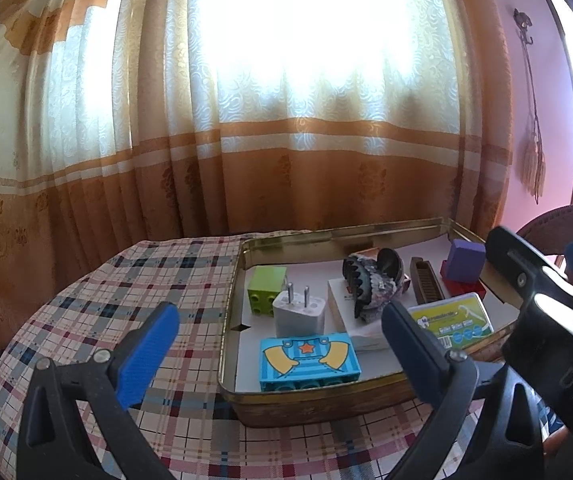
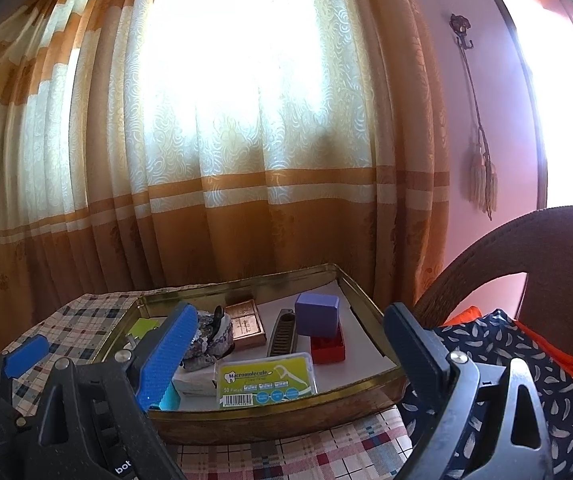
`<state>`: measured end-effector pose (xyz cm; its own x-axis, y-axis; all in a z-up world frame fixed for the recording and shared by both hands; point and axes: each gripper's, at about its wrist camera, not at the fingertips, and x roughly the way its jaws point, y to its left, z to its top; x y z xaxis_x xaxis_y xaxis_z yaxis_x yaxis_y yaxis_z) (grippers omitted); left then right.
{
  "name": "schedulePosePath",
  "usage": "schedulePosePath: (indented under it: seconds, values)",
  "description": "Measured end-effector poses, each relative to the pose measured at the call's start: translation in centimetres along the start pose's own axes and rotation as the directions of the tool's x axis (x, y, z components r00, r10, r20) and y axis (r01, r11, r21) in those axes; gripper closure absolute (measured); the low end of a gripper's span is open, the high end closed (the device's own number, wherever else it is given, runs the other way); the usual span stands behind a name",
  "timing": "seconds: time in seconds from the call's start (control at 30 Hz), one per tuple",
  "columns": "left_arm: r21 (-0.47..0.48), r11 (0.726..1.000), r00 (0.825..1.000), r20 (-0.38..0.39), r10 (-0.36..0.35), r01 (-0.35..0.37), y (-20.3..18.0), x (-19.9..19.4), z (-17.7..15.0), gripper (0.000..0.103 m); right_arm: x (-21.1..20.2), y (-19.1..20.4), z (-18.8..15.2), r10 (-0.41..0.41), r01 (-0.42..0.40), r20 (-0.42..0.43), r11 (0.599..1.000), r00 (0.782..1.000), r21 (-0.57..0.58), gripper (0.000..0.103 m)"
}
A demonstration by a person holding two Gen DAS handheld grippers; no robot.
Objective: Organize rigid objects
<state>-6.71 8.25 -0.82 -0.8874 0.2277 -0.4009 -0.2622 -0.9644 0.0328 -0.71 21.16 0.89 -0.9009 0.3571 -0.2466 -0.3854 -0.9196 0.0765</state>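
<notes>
Both grippers hovered over the near edge of one shallow gold-coloured metal tin, which sat on a table covered in a red, blue and cream plaid cloth.

Left gripper: jaws wide apart, nothing between the blue pads. Right gripper: jaws likewise spread, holding nothing.

Contents of the tin, counted across the two views:
- 1 lime-green plastic building brick, far-left corner, studs facing the camera.
- 1 white two-prong plug adapter, prongs up, just in front of the green brick.
- 1 light-blue printed building brick with yellow sleeves and an orange star, against the near wall.
- 1 dark claw hair clip lying on a patterned pouch-like item; what lay beneath was hard to make out, possibly a white box.
- 1 copper-coloured embossed flat case, towards the back.
- 1 brown slotted harmonica-shaped bar, lying lengthwise.
- 1 purple cube-shaped block resting on 1 red plastic brick.
- 1 yellow-green clear-lidded box of dental floss picks, near the front wall.

Total: 10 loose items, all inside the tin.
</notes>
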Motion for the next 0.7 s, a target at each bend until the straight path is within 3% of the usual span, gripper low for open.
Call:
schedulePosePath:
  seconds: [0.7]
  values:
    - [-0.003,1.0,1.0,-0.003,0.007,-0.007,0.24,0.1,-0.05,0.0,-0.47,-0.15,0.01,-0.01,0.01,0.019,1.0,1.0,0.004,0.007]
